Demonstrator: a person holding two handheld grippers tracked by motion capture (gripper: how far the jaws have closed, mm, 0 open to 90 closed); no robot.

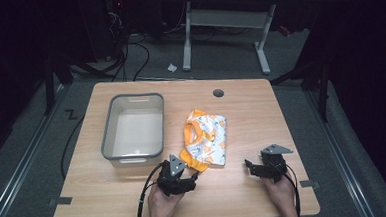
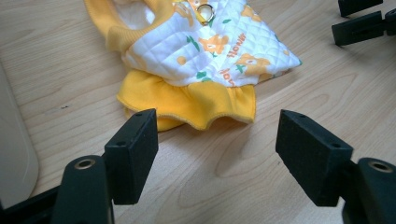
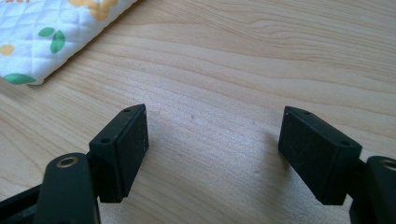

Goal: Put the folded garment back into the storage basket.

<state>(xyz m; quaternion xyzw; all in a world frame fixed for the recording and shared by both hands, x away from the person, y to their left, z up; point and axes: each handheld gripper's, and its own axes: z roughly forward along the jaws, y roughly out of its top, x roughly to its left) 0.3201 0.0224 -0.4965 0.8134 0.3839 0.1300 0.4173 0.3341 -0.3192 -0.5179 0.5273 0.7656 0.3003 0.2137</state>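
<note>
Two hand-held grippers (image 1: pixel 193 176) (image 1: pixel 248 164), one garment (image 1: pixel 206 138), one grey bin (image 1: pixel 134 152).

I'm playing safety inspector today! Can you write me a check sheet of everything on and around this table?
Surface: wooden table, with a round hole near the far edge.
Job's things: small yellow and white quilted garment lying flat; grey bin to its left, nothing seen inside.
Clutter: nothing seen on the table.
Claws: left claw open, just short of the garment's yellow frill; right claw open over bare wood.
Cables: black cable trails from the left claw; more cables on the floor.
Surroundings: dark room, white desk frame behind.
</note>
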